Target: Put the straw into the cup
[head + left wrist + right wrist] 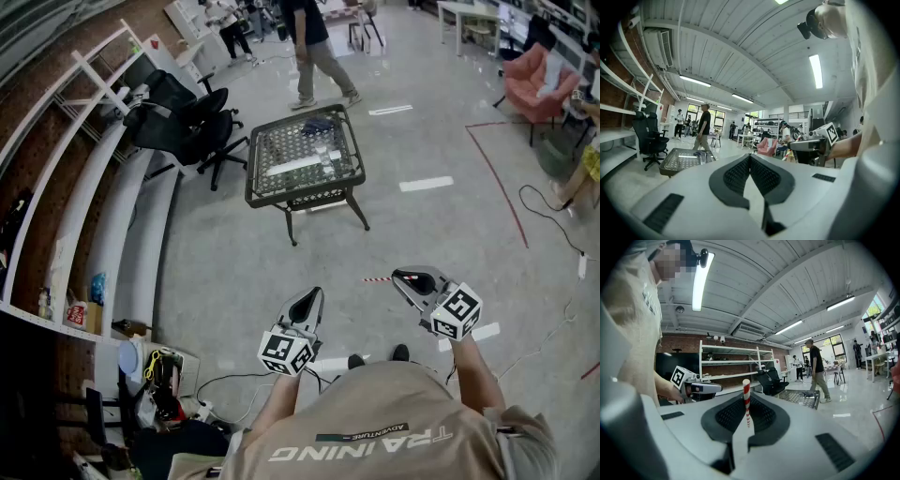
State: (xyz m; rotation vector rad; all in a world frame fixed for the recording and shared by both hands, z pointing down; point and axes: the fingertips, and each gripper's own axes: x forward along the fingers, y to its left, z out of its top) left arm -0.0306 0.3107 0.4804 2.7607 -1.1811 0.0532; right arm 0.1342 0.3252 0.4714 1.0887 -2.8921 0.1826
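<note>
right gripper (pixel 398 275): jaws clamped on straw (pixel 377 278) | straw axis: crosswise to jaws, free end toward left gripper (pixel 314 292) | left gripper: jaws together, empty | cup (pixel 323 157): toward right edge of tabletop (pixel 281 169), well ahead, up-left of right gripper | judgement: carry forward, then upend straw.

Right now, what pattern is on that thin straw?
The thin straw is red-and-white striped; clearest in right gripper view.

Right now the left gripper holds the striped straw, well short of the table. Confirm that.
Wrong gripper: the right gripper holds the striped straw, jaws closed on it, as the right gripper view shows. The left gripper holds nothing. Both are well short of the table.
</note>
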